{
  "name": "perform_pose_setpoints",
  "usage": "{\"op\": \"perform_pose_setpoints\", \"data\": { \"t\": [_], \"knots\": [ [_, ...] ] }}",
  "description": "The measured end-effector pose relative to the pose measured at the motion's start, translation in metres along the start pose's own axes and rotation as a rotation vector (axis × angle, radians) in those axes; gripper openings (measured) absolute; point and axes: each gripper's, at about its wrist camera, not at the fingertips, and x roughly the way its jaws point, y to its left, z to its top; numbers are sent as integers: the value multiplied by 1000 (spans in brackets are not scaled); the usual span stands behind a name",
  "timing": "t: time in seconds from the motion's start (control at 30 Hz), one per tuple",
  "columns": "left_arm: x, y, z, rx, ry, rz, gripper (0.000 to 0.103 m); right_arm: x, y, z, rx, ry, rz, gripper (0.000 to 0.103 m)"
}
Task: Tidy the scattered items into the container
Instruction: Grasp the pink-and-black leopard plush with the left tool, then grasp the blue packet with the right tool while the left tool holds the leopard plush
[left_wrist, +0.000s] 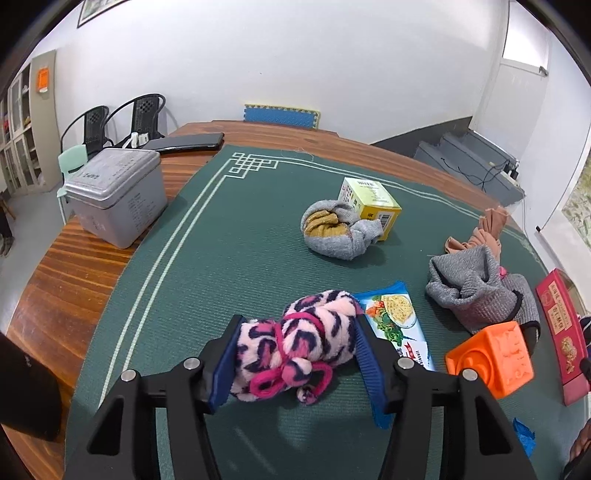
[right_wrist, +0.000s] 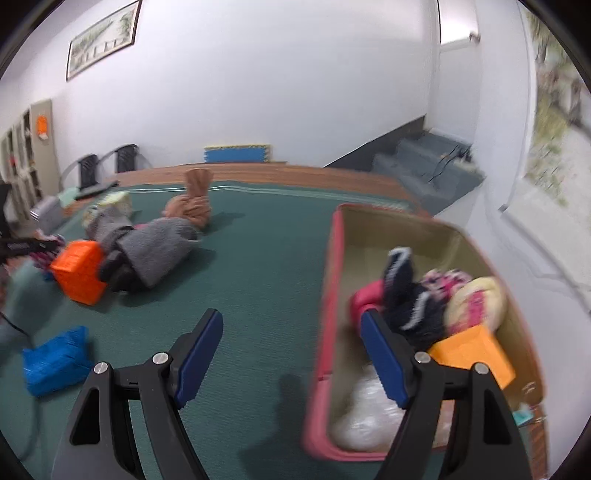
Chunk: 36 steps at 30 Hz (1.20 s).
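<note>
My left gripper (left_wrist: 295, 350) is shut on a pink leopard-print sock bundle (left_wrist: 295, 343), its blue pads pressing both sides low over the green mat (left_wrist: 229, 258). Close by lie a cracker packet (left_wrist: 399, 317), an orange block (left_wrist: 491, 358), a grey knit cloth (left_wrist: 472, 288), a grey sock bundle (left_wrist: 340, 229) and a yellow box (left_wrist: 373, 203). My right gripper (right_wrist: 291, 317) hangs open and empty over the mat, beside the left wall of the red container (right_wrist: 332, 258). Inside that container lie a dark sock (right_wrist: 410, 306), pink fabrics, an orange block (right_wrist: 476, 350) and a white bag (right_wrist: 365, 413).
A grey tin (left_wrist: 114, 195) and a black flat case (left_wrist: 188, 142) sit on the wooden table at the far left. A tan cloth (right_wrist: 194, 203) stands at the mat's far side. A blue block (right_wrist: 55, 362) lies near my right gripper. Chairs stand behind the table.
</note>
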Motion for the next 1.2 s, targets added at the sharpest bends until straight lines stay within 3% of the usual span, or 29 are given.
{"op": "perform_pose_setpoints", "data": {
  "t": [0.1, 0.23, 0.37, 0.5, 0.7, 0.8, 1.07, 1.2],
  "knots": [
    [-12, -2, 2, -8, -20, -21, 59, -4, 8, 7, 55, 49, 51, 95],
    [-29, -4, 4, -18, -47, -50, 59, -20, 22, 7, 71, 40, 61, 95],
    [-45, -6, 6, -27, -73, -78, 59, -45, 48, 2, -23, -54, -21, 95],
    [-52, -18, 5, -2, -73, -102, 59, -51, 81, -3, -6, 48, 183, 95],
    [-59, -23, 1, 3, -58, -146, 59, -22, 126, -33, 144, 339, 466, 95],
    [-61, -25, 1, 0, -54, -162, 59, -11, 135, -37, 198, 378, 484, 95],
    [-61, -25, 1, -10, -43, -191, 60, 15, 161, -16, 156, 325, 329, 95],
    [-57, -26, 0, -9, -33, -193, 60, 27, 171, -13, 114, 310, 389, 95]
  ]
}}
